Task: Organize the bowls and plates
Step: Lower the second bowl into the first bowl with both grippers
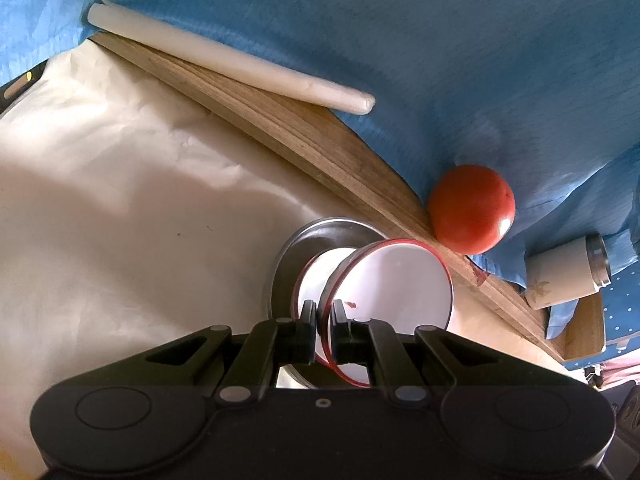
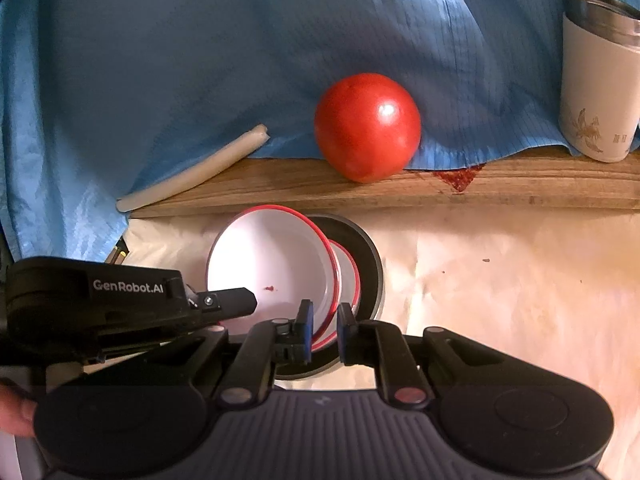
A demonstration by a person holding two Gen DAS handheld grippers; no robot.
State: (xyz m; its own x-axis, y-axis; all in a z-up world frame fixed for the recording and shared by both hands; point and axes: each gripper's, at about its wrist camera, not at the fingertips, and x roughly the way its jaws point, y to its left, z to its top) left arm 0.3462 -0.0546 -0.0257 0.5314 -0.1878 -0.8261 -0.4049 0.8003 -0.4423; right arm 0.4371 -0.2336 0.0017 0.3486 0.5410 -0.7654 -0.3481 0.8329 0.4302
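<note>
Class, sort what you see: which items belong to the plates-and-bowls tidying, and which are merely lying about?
Belong to the job:
tilted red-rimmed bowl
second red-rimmed bowl
metal plate
left gripper
right gripper

Lying about:
tomato
white cup
white candle
blue cloth

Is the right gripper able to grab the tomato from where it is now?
Probably not straight away: the tilted red-rimmed bowl sits between the right gripper and the tomato, which is up on the wooden ledge.

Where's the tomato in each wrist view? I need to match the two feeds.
Left wrist: tomato at right of centre, on the wooden board's edge against the blue cloth.
Right wrist: tomato at upper centre, on the same board.
Shared landmark: the red-rimmed white bowl just below it, tilted.
</note>
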